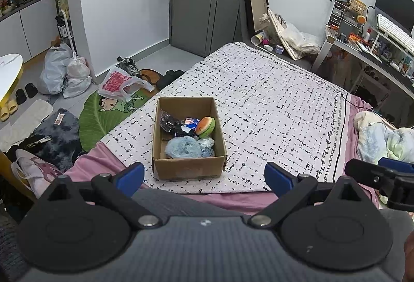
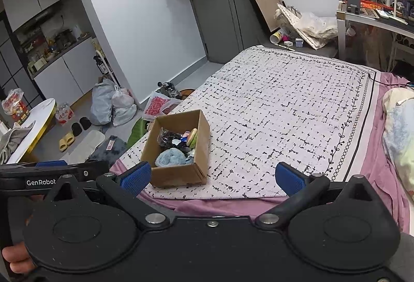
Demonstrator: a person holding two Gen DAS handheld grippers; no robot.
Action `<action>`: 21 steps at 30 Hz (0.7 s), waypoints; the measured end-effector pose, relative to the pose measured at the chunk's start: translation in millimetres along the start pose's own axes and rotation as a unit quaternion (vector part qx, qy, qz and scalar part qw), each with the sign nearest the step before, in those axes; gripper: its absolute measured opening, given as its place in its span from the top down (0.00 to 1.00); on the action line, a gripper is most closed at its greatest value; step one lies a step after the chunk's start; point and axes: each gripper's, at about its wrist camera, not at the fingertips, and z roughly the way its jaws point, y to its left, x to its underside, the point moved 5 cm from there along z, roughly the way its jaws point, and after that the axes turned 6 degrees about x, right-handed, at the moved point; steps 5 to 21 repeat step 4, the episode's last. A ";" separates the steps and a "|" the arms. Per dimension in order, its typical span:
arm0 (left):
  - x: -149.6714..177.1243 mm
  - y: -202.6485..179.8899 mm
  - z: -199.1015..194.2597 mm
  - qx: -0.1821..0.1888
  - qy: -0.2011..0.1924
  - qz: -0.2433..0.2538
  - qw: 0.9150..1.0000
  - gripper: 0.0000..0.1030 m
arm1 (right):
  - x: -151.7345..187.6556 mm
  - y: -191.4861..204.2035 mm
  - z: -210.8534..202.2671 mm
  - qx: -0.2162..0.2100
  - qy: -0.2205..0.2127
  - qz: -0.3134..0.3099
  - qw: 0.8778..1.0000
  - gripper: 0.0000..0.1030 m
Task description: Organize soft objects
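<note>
Both grippers hang back at the bottom of their frames, jaws spread wide and holding nothing: the left gripper [image 1: 204, 178] and the right gripper [image 2: 213, 178]. Just above them, left of centre, the cardboard box [image 1: 189, 168] sits on the patterned blanket [image 1: 271, 111] with soft things already inside: a blue fluffy bundle [image 1: 182, 148], a burger plush [image 1: 205, 126] and a dark crumpled item [image 1: 169, 124]. Judging by this, the sorting looks finished or paused. Next would be spotting any leftover soft item; none lies on the blanket.
</note>
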 end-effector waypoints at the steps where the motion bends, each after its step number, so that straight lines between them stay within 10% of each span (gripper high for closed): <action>1: 0.4 0.0 0.7 0.000 0.001 0.000 1.000 0.04 | 0.4 0.7 0.7 0.000 0.001 -0.001 1.000 0.00; 21: 1.3 0.7 2.1 0.001 0.001 0.000 1.000 0.04 | 0.8 1.7 2.3 0.000 0.001 -0.003 1.000 0.00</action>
